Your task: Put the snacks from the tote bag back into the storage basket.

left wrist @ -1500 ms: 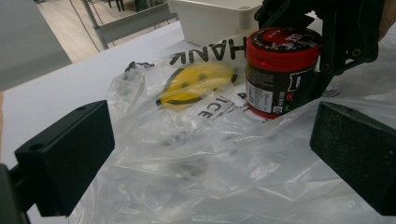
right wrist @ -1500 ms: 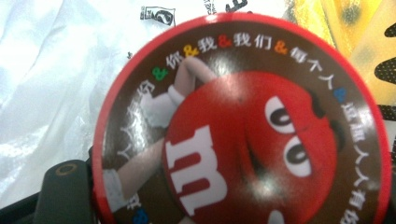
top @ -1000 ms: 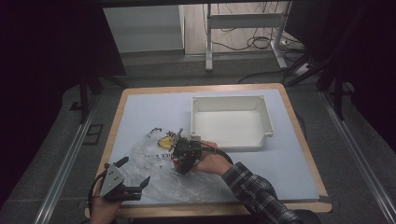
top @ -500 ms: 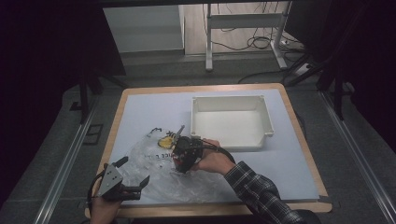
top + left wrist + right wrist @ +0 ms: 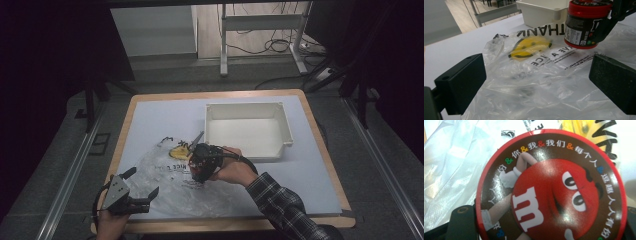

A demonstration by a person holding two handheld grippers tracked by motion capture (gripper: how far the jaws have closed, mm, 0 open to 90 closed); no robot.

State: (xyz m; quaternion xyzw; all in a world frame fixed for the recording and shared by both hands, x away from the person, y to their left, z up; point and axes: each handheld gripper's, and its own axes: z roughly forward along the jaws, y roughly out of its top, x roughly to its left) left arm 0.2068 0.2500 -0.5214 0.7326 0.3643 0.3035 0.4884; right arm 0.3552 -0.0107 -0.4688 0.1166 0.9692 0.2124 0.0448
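Right hand-held gripper: clamped on candy tub w/ jaws either side of it; held just above the plastic bag, mid surface, near side of the white bin.
Candy tub: red lid w/ red candy character + "m" facing right gripper view; dark label, red base rim seen from left gripper view. Upright, slightly tilted; base close over bag's printed text, can't tell if touching.
Left hand-held gripper: jaws wide apart, nothing between them; low at near-left corner of surface, pointing right over bag's edge. Grey plate on top.
Plastic bag: clear, crumpled, lying flat on surface; yellow smiley + black lettering at far end.
White bin: open top, far-right of bag, just beyond tub.
Person: plaid sleeve on right arm, coming in from bottom.
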